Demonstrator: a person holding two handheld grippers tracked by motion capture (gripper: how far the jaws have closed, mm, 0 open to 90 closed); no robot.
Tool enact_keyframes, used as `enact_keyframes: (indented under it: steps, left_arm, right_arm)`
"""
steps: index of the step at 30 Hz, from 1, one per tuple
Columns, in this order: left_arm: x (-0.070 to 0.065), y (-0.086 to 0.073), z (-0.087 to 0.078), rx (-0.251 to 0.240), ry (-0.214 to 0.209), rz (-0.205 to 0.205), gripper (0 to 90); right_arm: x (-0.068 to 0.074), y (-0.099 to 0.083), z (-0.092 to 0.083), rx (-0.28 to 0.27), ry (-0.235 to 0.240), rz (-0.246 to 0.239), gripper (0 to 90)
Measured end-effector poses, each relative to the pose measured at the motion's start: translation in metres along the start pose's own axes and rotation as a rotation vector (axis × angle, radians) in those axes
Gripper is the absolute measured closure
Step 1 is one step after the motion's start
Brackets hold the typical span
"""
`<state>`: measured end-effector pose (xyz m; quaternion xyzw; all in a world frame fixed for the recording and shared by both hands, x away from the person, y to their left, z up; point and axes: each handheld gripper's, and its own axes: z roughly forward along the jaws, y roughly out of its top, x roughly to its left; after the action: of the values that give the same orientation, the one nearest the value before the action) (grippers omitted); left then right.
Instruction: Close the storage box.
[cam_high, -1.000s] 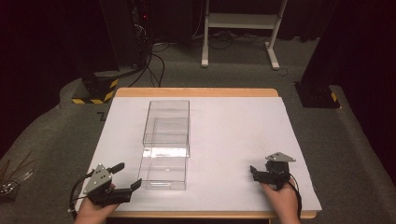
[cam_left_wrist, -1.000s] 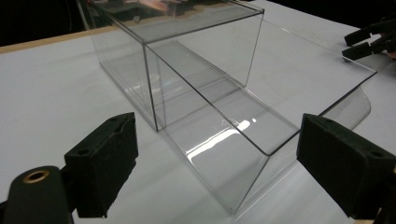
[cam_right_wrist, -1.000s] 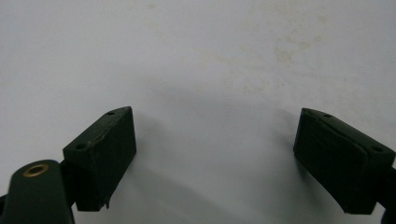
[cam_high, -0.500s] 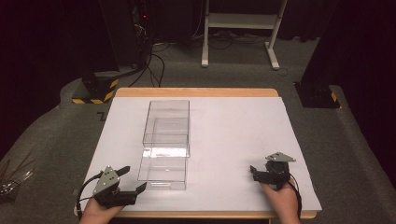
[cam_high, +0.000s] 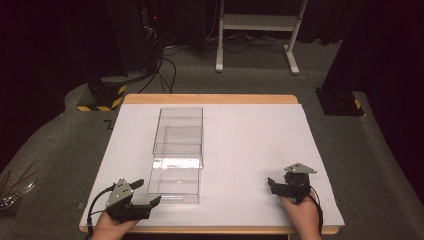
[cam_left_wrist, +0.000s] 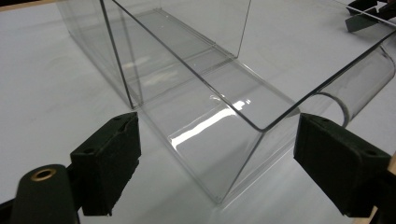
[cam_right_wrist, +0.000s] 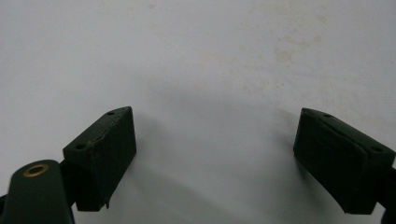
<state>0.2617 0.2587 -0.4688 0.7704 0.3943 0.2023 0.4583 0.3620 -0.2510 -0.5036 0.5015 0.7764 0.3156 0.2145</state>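
Two clear boxes (cam_high: 177, 150) sit on the worktop (cam_high: 250, 150). The left claw (cam_left_wrist: 217, 158) has been closing, with its jaws apart beside the near box; the right claw (cam_right_wrist: 215, 154) is apart too.

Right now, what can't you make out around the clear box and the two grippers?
- Clear box: high view, walls too transparent to tell if drawer and sleeve touch.
- Left gripper: its own view, box's near corner cut off below.
- Right gripper: high view, too small to judge its opening.
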Motion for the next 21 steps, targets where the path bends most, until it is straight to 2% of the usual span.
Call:
enact_keyframes:
  steps: [4,7,11,21]
  left_arm:
    - [-0.0043,-0.0005,0.0039,0.004,0.011,0.023,15.9]
    - [-0.0049,0.0,0.0034,-0.01,0.007,0.02,16.1]
    - [-0.0069,0.0004,0.0024,-0.025,0.015,0.047,18.5]
    - [-0.0081,0.0014,0.0031,-0.05,0.02,0.043,27.3]
  right_arm:
    - [0.0,0.0,0.0,0.0,0.0,0.0,12.9]
    - [0.0,0.0,0.0,0.0,0.0,0.0,12.9]
    - [0.0,0.0,0.0,0.0,0.0,0.0,12.9]
    - [-0.0001,0.0,0.0,0.0,0.0,0.0,12.9]
